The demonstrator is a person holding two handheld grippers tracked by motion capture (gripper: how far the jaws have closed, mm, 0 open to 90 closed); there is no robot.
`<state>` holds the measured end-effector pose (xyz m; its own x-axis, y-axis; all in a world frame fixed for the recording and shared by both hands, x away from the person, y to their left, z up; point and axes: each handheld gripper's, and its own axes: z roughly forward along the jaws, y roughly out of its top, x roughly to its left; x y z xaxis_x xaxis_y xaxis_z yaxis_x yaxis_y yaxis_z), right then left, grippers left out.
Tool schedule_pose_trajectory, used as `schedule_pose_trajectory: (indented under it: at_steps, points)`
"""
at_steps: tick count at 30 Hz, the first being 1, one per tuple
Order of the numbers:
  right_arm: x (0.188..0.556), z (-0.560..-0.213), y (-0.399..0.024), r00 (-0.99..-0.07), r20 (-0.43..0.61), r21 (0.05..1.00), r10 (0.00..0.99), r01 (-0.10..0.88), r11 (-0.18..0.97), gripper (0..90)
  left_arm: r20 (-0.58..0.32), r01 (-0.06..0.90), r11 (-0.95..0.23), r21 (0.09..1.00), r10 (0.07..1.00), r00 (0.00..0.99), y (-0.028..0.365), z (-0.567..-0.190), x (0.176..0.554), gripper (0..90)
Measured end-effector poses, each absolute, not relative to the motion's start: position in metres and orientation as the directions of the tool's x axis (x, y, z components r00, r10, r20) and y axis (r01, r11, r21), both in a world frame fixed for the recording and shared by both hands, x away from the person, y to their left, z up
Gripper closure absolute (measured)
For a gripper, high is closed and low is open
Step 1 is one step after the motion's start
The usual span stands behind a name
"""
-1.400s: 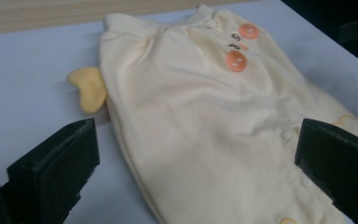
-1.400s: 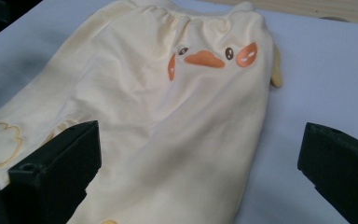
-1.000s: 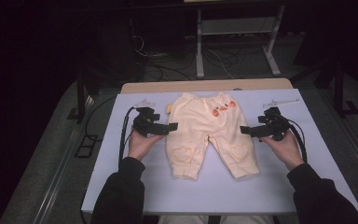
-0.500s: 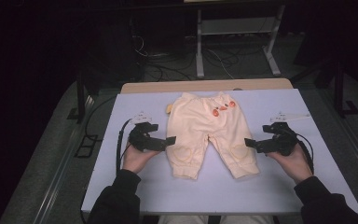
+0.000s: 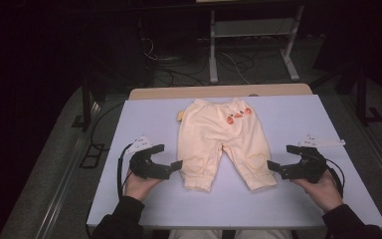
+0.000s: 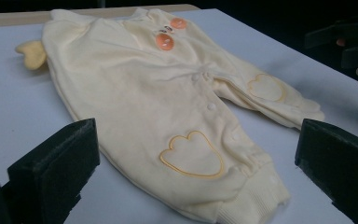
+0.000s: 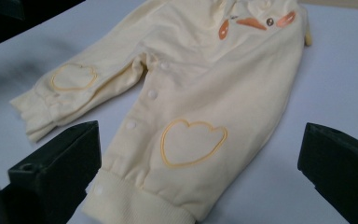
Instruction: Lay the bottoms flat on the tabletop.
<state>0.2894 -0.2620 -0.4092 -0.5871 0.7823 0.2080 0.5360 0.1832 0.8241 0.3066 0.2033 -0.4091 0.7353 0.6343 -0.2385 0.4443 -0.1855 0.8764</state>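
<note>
Baby trousers, pale yellow, lie flat in the middle of the table, waistband toward the far edge and both legs pointing back at the person. Starting at the left, a small white tag rests on the table just beyond the left tongs. Those tongs sit low over the table in the person's left hand, jaws spread wide, with nothing between them; their tips point at the cuff of the left trouser leg and stop just beside it. In the left gripper view, the cuff and an outlined heart patch fall between the two black jaws, though the fabric is not pinched. A yellow tab sticks out from the left side of the waistband. Further right, orange appliqué pieces mark the waist. The right leg ends in a ribbed cuff, with a second heart patch above it. The right tongs, held in the right hand, are likewise wide apart and empty, aimed at that cuff from just beside it. Past them lies another white tag.
</note>
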Motion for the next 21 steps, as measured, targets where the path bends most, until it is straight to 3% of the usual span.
schedule_pose_trajectory:
  at_steps: [11,21]
  points:
    - [0.261,-0.424,-0.276,-0.590,0.188,0.830,0.785,0.523,0.195,0.0,-0.194,0.397,-0.200,0.896,0.627,0.754,0.211,-0.418,0.285,0.0]
    - [0.258,-0.431,-0.281,-0.591,0.157,0.813,0.792,0.533,0.237,0.0,-0.173,0.394,-0.246,0.886,0.612,0.771,0.208,-0.425,0.280,0.0]
